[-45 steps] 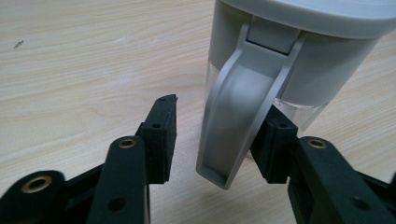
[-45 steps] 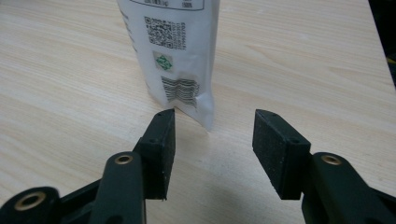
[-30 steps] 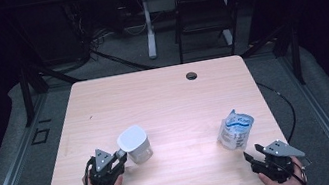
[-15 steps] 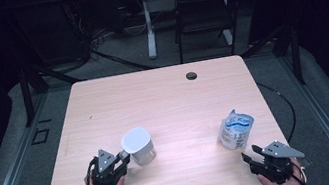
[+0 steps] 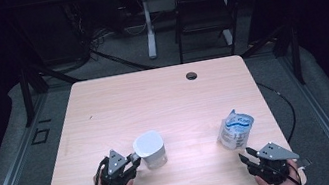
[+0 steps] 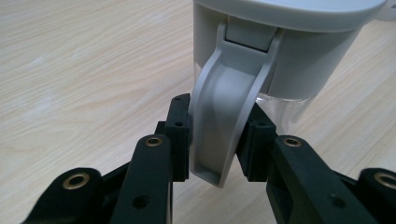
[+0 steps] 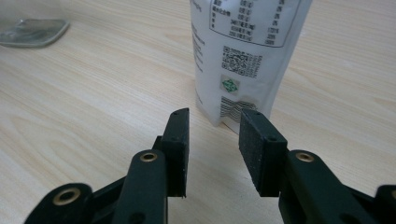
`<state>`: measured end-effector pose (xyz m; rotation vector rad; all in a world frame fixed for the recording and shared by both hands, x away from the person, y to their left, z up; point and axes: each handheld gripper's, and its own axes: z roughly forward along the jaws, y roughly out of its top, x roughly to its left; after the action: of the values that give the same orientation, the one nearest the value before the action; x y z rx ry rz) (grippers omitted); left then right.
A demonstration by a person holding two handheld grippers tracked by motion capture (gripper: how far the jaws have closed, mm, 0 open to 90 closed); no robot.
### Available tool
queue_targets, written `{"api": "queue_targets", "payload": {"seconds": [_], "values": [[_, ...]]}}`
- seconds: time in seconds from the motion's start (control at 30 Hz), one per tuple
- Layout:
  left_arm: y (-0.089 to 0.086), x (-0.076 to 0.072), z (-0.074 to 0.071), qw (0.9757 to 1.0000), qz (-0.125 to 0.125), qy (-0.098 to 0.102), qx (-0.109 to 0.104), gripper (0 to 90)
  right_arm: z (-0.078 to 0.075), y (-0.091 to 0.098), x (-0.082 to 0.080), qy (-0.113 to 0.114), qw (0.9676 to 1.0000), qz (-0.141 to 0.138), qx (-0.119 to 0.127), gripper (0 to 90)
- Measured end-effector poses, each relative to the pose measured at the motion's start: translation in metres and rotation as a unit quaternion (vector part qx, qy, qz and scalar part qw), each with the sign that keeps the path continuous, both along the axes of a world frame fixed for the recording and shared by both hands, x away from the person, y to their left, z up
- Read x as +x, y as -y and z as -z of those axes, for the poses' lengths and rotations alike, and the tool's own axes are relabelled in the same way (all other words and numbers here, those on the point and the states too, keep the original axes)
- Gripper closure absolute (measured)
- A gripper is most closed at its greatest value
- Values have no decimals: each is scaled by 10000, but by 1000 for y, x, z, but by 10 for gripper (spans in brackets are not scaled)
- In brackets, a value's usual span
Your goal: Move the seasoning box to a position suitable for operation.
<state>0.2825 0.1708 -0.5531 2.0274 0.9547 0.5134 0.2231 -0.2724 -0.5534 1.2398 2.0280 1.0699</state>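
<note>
Left tongs: I hold them pinching the grey handle of the lidded jug; both pads press the handle's flanks in the left gripper view.
Jug position: upright on the worktop, near-left of centre, its handle turned toward my left hand.
Right tongs: spread, nothing between them; the jaws have just been closing, with the pouch ahead of the tips and not yet touched.
Pouch: standing upright at near-right, just beyond the right tongs and well apart from the jug; its printed label faces my right gripper camera.
Step in hand, my judgement: steady the jug with the left while bringing the right onto the pouch.
Approach advice: I would ease the right tongs forward until the pouch's lower edge sits between the pads, then close gently; a soft pouch can buckle or tip if pushed before it is gripped.
Grip advice, left: keep the pinch square on the handle, low enough that the jug does not swing.
Risk: nudging the pouch over with one pad.
</note>
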Motion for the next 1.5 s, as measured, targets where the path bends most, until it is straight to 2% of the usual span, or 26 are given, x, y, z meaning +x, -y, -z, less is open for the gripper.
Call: {"api": "queue_targets", "payload": {"seconds": [0.17, 0.23, 0.4, 0.53, 0.63, 0.7, 0.73, 0.77, 0.83, 0.93, 0.97, 1.0, 1.03, 1.13, 1.17, 1.2, 1.23, 1.27, 1.33, 1.37, 1.5], "values": [[3, 0, 0, 9999, 136, -11, -14, 693, 0, -3, -1, 70, 10000, -59, -16, 645], [4, 0, 0, 9999, 167, -12, -6, 693, 0, -4, -1, 109, 9999, -69, -36, 677], [3, 2, 0, 9997, 227, 5, -12, 693, -10, -9, -1, 388, 9991, -98, -102, 745], [4, 4, 0, 9996, 293, -7, -3, 693, -13, -16, -1, 348, 9991, -213, -69, 772], [5, 6, 1, 9990, 439, -22, 3, 694, -13, -26, 2, 299, 9988, -353, -180, 801], [7, 8, 1, 9986, 520, -4, -5, 694, -14, -33, 5, 265, 9986, -433, -159, 835], [8, 9, 1, 9982, 591, -20, -11, 694, -14, -36, 7, 213, 9986, -479, -96, 848], [9, 10, 1, 9980, 630, -17, -7, 694, -14, -41, 12, 68, 9985, -545, -44, 869], [12, 10, 1, 9975, 713, -19, -9, 694, -13, -45, 14, 5, 9982, -593, -18, 875], [15, 9, 0, 9965, 832, -24, 2, 694, -7, -57, 21, 24, 9976, -689, -50, 888], [16, 8, 0, 9960, 898, -25, 14, 694, -6, -60, 22, 16, 9974, -719, -101, 889], [19, 7, 0, 9947, 1029, -20, 0, 694, -4, -70, 25, 34, 9960, -882, -169, 888], [19, 7, 0, 9947, 1029, -20, 0, 694, -4, -70, 25, 34, 9960, -882, -169, 888], [23, 4, 0, 9924, 1232, -3, 26, 693, -5, -79, 29, 108, 9941, -1063, -169, 883], [24, 3, 1, 9922, 1244, 21, 19, 692, -6, -84, 31, 103, 9933, -1150, -3, 856], [24, 2, 1, 9926, 1215, 40, 17, 690, -6, -86, 31, 122, 9933, -1148, 45, 848], [24, 0, 0, 9939, 1100, 102, 27, 674, -4, -87, 30, 142, 9936, -1115, 57, 840], [24, 0, 0, 9939, 1100, 102, 27, 627, -4, -87, 30, 142, 9936, -1115, 57, 840], [20, -1, -2, 9949, 1006, 77, 13, 617, -2, -89, 27, 130, 9934, -1140, -70, 826], [15, -5, -3, 9960, 893, 78, -37, 626, 0, -88, 24, 157, 9933, -1142, -86, 823], [9, -9, -5, 9972, 740, 58, -102, 659, 1, -87, 23, 176, 9935, -1125, -44, 792]]}}
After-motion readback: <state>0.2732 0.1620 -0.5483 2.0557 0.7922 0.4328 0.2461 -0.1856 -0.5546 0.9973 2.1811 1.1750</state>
